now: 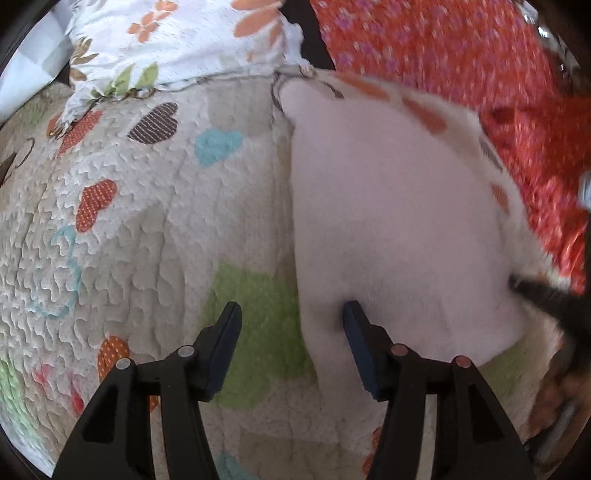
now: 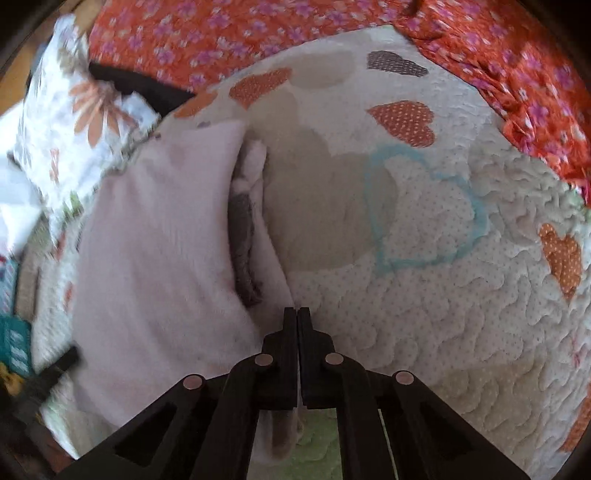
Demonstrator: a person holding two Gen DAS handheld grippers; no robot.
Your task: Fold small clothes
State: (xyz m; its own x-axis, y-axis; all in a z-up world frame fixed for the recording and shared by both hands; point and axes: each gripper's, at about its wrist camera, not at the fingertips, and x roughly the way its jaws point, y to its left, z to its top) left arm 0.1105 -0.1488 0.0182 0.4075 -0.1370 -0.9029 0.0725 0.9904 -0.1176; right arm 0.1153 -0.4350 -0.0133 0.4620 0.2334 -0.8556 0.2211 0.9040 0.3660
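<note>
A small pale pink garment point(image 1: 399, 221) lies flat on a quilted heart-print bedspread point(image 1: 122, 236). My left gripper point(image 1: 291, 317) is open over the garment's near left edge, its right finger point(image 1: 356, 325) resting on the cloth. In the right wrist view the garment point(image 2: 155, 243) lies at the left, folded over, with a grey inner layer point(image 2: 243, 240) showing at its right edge. My right gripper point(image 2: 297, 314) is shut on the garment's near right edge, and cloth hangs between the fingers below.
A white floral pillow point(image 1: 177, 40) lies at the head of the bedspread, also seen in the right wrist view point(image 2: 74, 110). A red floral cloth point(image 1: 480, 74) point(image 2: 258, 33) borders the far side. The right gripper shows blurred at the left wrist view's right edge point(image 1: 546, 299).
</note>
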